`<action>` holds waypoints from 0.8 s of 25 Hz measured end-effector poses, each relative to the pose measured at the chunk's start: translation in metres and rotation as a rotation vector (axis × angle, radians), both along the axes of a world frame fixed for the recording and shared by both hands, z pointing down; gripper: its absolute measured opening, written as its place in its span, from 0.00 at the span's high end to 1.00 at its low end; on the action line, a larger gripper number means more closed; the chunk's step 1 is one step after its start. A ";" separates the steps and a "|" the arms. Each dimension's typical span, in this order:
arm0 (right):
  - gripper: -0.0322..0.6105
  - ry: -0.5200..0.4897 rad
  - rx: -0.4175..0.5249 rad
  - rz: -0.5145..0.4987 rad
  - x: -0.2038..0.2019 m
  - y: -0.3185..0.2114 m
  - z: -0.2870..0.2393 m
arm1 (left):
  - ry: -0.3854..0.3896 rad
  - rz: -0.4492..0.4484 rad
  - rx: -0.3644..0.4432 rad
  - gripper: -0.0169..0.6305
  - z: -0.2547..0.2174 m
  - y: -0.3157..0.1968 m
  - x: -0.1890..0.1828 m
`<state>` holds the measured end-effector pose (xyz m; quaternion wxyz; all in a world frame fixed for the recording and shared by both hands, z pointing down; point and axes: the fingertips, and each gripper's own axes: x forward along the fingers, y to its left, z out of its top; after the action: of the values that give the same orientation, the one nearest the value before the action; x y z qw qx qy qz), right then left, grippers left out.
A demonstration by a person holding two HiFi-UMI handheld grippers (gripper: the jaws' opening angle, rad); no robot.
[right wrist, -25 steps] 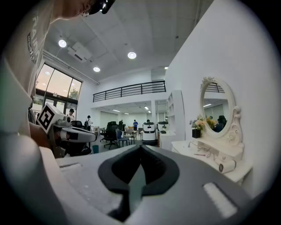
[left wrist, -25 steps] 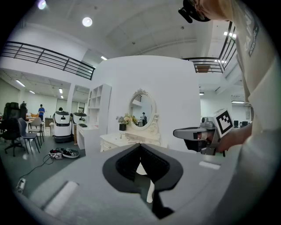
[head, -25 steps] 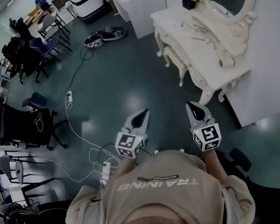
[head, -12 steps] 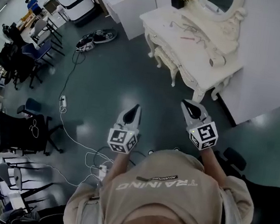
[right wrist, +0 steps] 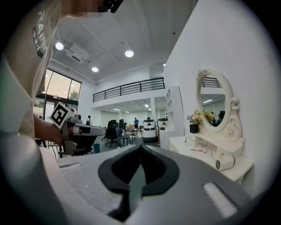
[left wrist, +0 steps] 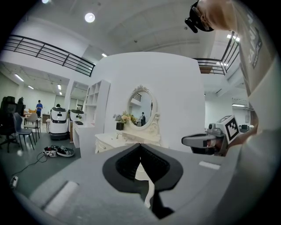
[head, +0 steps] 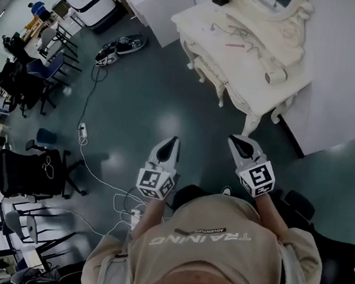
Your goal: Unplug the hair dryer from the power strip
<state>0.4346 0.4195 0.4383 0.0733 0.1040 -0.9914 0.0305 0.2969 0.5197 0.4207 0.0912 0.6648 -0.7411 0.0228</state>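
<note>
- Head view: hair dryer (head: 276, 75) lies on the dressing table (head: 208, 32), well apart from left gripper (head: 172, 142) and right gripper (head: 238, 142).
- Left gripper view: jaws together, nothing held.
- Right gripper view: jaws together, empty; advise locating the plug first, then gripping its body.

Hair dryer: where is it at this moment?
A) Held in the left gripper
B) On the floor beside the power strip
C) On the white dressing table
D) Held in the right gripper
C: the hair dryer lies on the table, while the left gripper and right gripper are shut on nothing, short of it.
</note>
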 end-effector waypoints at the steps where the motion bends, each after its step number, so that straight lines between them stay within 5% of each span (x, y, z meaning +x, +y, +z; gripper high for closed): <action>1: 0.95 0.006 -0.004 -0.004 -0.004 -0.004 0.004 | -0.004 0.000 -0.005 0.97 0.001 -0.003 -0.002; 13: 0.95 0.025 0.009 0.063 -0.115 -0.038 0.002 | -0.024 0.081 -0.052 0.97 0.031 -0.031 -0.100; 20: 0.95 0.013 0.050 0.184 -0.187 -0.055 -0.015 | -0.004 0.188 -0.024 0.97 0.030 -0.057 -0.169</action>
<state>0.2476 0.3641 0.4232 0.0741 0.1964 -0.9777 0.0118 0.1279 0.4629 0.4505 0.0950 0.7303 -0.6752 0.0414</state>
